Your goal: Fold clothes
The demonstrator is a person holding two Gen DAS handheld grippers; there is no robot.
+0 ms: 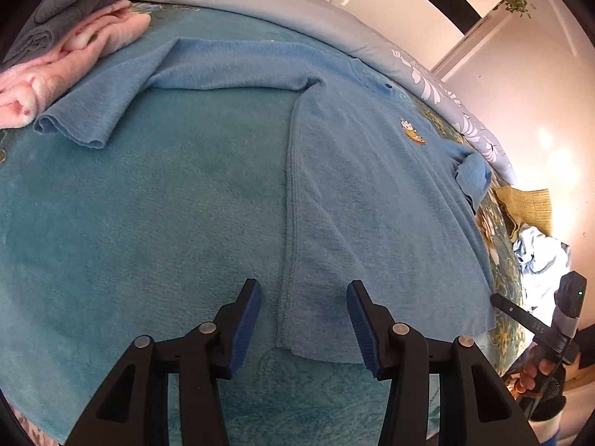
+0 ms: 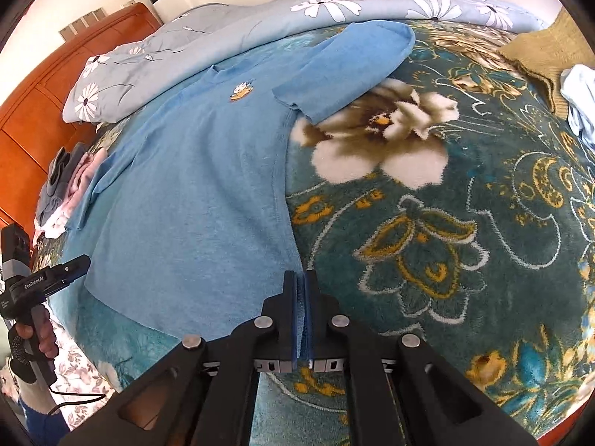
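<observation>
A light blue long-sleeved shirt lies flat on the teal blanket, chest logo up, one sleeve stretched out to the left. My left gripper is open, its jaws on either side of the shirt's left hem corner. In the right wrist view the shirt fills the left half, its other sleeve folded over. My right gripper is shut on the shirt's right hem edge.
Folded pink and grey clothes sit at the far left. A floral blue duvet lies behind the shirt. A tan garment and a pale blue one lie at the right. The wooden headboard stands left.
</observation>
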